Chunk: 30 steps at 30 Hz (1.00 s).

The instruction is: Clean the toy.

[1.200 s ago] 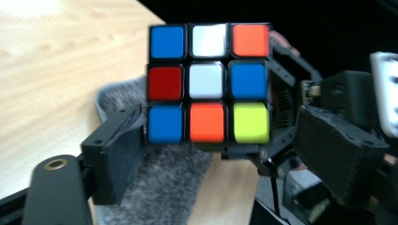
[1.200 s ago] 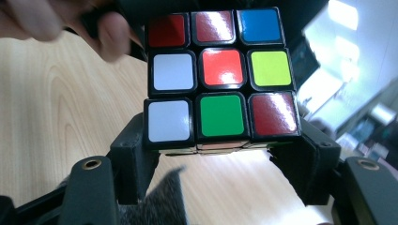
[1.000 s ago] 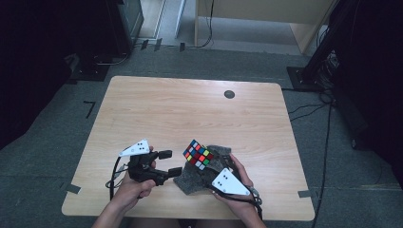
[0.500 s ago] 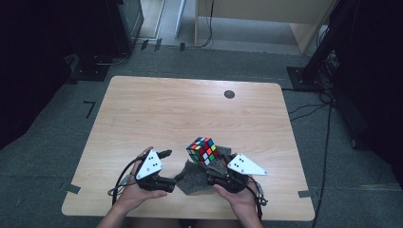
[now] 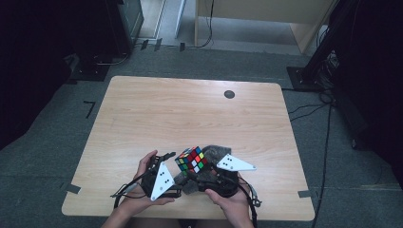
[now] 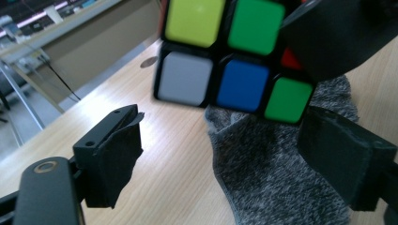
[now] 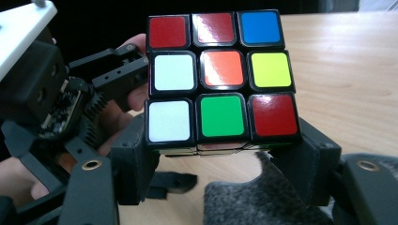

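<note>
Jaws of the right gripper pinch the cube at its two lower sides, and the right gripper view shows this clearly: one face of the cube with red, white, orange, yellow, green and blue squares, lifted above the grey cloth. Jaws of the left gripper are spread with nothing between the pads; they have just been closing a little. Its own view shows the cube above and in front of the jaws, with one black jaw of the other gripper against the cube at the upper right, and the cloth lying on the table below. From the high view one sees what the close views do not give: the cube is near the front edge of the table, between both hands, with the left gripper just beside it and the right gripper under and behind it, over the cloth. Compared with one second ago, the left gripper has turned and come closer to the cube, and the cube now stands higher over the cloth, with the right gripper turned more upright.
</note>
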Motion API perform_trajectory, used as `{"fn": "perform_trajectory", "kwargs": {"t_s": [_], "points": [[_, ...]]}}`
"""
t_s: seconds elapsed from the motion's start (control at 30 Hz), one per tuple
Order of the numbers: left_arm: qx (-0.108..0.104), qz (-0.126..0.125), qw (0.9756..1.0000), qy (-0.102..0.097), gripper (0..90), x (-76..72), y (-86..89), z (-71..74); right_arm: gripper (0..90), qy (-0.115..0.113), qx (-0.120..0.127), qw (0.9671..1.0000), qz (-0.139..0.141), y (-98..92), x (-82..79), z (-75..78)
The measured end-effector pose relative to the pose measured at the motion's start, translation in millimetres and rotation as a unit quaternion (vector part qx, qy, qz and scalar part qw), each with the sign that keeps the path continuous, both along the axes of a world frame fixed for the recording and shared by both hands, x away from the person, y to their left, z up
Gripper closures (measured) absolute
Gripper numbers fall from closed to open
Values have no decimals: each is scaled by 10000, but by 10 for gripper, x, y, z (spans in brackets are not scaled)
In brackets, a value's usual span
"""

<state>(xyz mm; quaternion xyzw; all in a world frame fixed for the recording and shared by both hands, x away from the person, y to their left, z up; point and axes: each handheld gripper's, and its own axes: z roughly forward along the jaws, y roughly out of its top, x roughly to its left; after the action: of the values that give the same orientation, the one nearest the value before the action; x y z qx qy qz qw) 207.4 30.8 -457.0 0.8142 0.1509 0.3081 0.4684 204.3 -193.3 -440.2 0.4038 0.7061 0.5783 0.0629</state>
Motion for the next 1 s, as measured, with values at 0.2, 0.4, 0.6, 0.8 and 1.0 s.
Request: {"fn": "perform_trajectory", "kwargs": {"t_s": [0.2,0.4,0.6,0.8,1.0], "points": [[-129,-62,9995,-271,240,-57,4,8,340,342,53,9994,3,12,21,-24],[-113,-96,9989,-437,277,-90,-14,-15,340,556,141,9983,48,21,35,-41],[-134,-110,9985,-525,344,-94,22,-10,319,333,135,9992,167,41,38,-50],[-513,139,9986,23,346,64,201,2,215,-336,430,9982,-242,-187,23,38],[-866,332,9952,320,345,158,341,22,271,-623,-1142,9896,-607,-229,159,-226]]}}
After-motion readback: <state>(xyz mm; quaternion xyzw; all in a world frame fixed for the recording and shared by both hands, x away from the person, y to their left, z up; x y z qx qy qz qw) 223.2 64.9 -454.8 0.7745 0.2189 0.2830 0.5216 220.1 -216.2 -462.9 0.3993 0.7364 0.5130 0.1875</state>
